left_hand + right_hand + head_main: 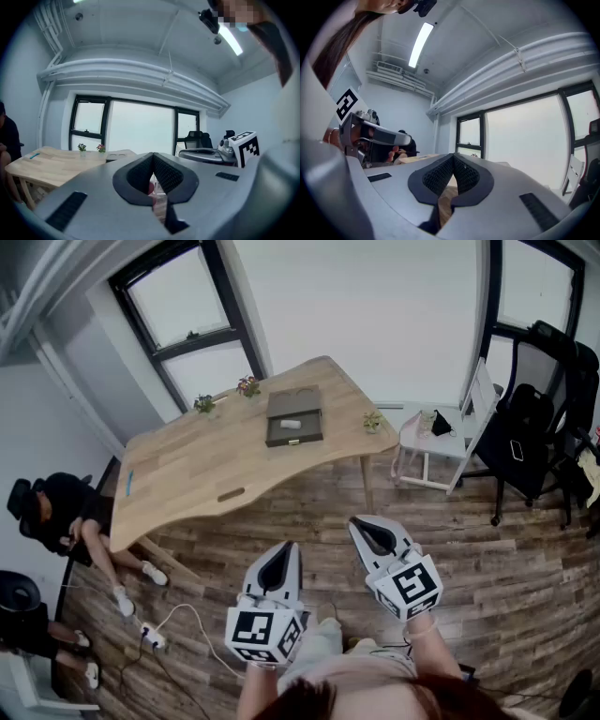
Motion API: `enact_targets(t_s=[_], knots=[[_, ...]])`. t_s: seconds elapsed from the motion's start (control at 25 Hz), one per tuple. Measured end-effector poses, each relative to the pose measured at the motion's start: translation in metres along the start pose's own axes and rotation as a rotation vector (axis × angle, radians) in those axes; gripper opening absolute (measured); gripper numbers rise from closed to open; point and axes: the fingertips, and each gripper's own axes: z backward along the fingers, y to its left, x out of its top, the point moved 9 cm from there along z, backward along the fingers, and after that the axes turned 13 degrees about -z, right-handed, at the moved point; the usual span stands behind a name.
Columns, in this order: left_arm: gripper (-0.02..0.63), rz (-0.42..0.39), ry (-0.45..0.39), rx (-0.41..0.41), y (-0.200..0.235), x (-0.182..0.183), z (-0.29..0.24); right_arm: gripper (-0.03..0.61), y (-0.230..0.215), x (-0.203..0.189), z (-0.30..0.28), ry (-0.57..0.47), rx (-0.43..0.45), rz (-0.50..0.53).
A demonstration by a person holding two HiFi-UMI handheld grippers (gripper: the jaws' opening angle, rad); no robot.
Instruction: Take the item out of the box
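Only head view shows the item (291, 425); left gripper (153, 158) and right gripper (453, 158) fingers (437, 178) closed

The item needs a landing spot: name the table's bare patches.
Bare: the left half of the light wooden table, between the thin blue object and the dark open box. Crowded: the far edge, by small potted plants.
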Motion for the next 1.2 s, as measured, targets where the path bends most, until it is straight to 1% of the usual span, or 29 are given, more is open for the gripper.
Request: enact_targets(t_s=[0.16, 0.4, 0.56, 0.96, 1.2], knots=[[0.000, 0.003, 0.009, -0.010, 0.013, -0.006, -0.011, 0.000, -0.002, -0.003, -0.014, 0.001, 0.002, -0.006], [0.000, 0.003, 0.016, -0.027, 0.036, -0.012, -0.026, 0.000, -0.006, -0.008, -0.038, 0.015, -0.019, 0.014], [0.000, 0.004, 0.017, -0.038, 0.053, -0.015, -0.036, 0.000, -0.007, -0.007, -0.057, 0.004, -0.014, 0.005], [0.000, 0.020, 0.013, -0.044, 0.099, -0.027, -0.068, -0.001, -0.016, -0.010, -0.109, -0.002, -0.031, -0.004], [0.000, 0.022, 0.008, -0.041, 0.128, -0.032, -0.084, 0.000, -0.020, -0.012, -0.141, 0.011, -0.045, -0.007]])
